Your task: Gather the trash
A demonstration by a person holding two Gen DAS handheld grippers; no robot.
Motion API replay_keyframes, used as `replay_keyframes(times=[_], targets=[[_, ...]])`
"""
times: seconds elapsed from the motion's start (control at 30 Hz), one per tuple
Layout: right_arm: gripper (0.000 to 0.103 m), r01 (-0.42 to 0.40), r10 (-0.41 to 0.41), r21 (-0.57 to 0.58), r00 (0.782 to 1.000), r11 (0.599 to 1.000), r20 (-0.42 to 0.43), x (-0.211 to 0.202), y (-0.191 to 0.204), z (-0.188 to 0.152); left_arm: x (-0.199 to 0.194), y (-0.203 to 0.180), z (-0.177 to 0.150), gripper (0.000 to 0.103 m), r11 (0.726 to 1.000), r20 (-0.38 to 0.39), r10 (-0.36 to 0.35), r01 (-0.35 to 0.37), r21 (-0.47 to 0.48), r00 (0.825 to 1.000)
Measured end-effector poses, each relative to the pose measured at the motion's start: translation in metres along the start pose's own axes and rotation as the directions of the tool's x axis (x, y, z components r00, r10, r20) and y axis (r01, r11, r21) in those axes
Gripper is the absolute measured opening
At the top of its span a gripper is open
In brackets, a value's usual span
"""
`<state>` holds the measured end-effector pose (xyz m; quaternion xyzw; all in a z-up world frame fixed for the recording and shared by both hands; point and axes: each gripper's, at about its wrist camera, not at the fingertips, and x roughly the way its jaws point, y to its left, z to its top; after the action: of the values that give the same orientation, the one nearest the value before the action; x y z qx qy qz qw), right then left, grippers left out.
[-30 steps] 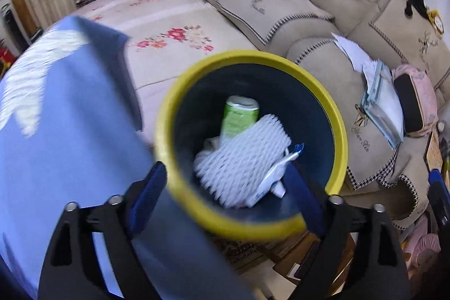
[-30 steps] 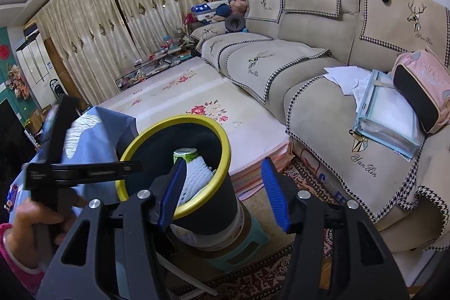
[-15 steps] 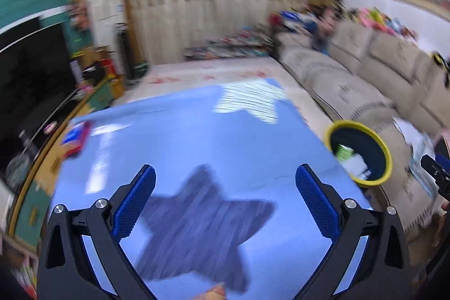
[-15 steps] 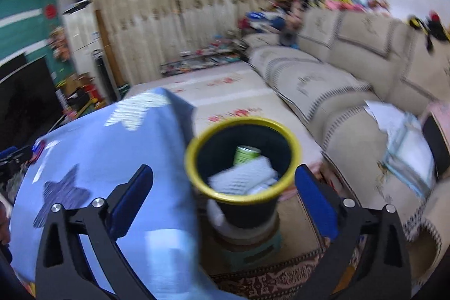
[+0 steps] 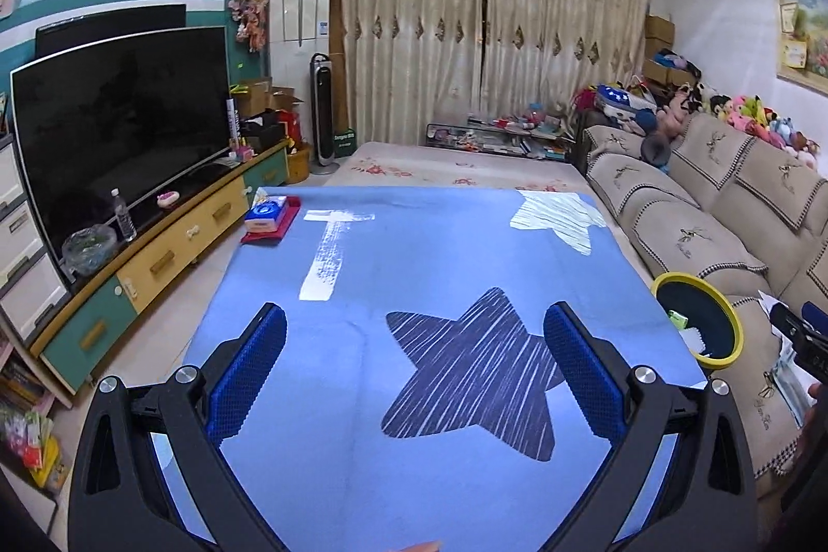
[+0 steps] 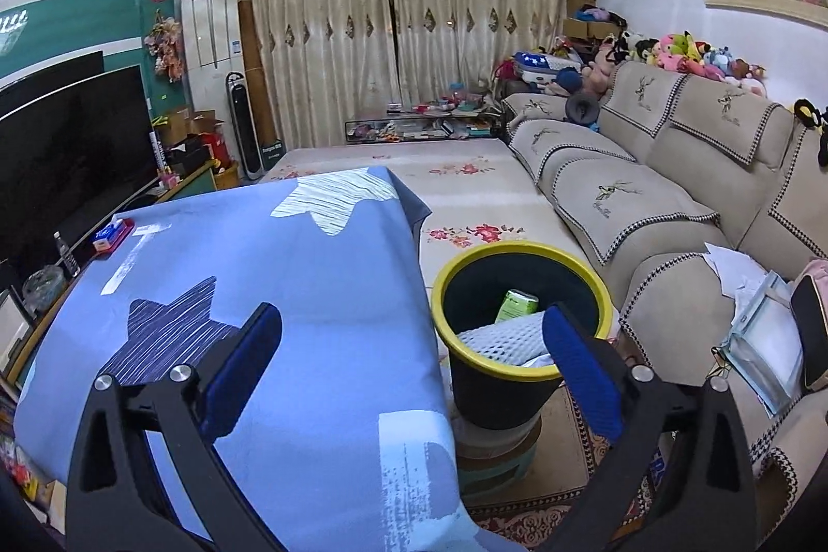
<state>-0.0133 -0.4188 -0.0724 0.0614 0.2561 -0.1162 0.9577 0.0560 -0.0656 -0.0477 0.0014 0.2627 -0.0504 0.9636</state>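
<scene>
A dark bin with a yellow rim (image 6: 517,319) stands on a small stool beside the table, holding a green can (image 6: 515,304) and white foam netting (image 6: 504,340). My right gripper (image 6: 414,376) hangs open above the table's right edge, its right finger in front of the bin's rim, nothing between the fingers. In the left wrist view the bin (image 5: 696,324) shows at the far right. My left gripper (image 5: 414,376) is open over the table's blue cloth (image 5: 414,252), above a dark star print, and it holds nothing.
A tissue pack on a red tray (image 5: 271,215) lies at the table's far left corner. A TV (image 5: 119,122) and low cabinet run along the left. A beige sofa (image 6: 673,200) with papers and a pink bag lines the right. A floral mat (image 6: 466,174) lies beyond.
My left gripper swung away from over the bin and rose to face along the table. My right gripper's jaws widened, and it lifted and drew back from the bin.
</scene>
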Motion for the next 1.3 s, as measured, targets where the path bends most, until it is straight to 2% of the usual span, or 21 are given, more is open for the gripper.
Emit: replay_keyframes(times=[0.43,1.3], targets=[[0.096,-0.009,0.009,0.004,1.0,1.0,0.007,-0.003,0.004,0.0,-0.003,-0.01,0.003,0.098,1.0,-0.006,0.003,-0.003,0.011,1.0],[0.096,-0.016,0.016,0.012,1.0,1.0,0.007,0.001,0.002,0.002,-0.002,-0.006,0.007,0.098,1.0,-0.007,-0.006,0.006,0.026,1.0]])
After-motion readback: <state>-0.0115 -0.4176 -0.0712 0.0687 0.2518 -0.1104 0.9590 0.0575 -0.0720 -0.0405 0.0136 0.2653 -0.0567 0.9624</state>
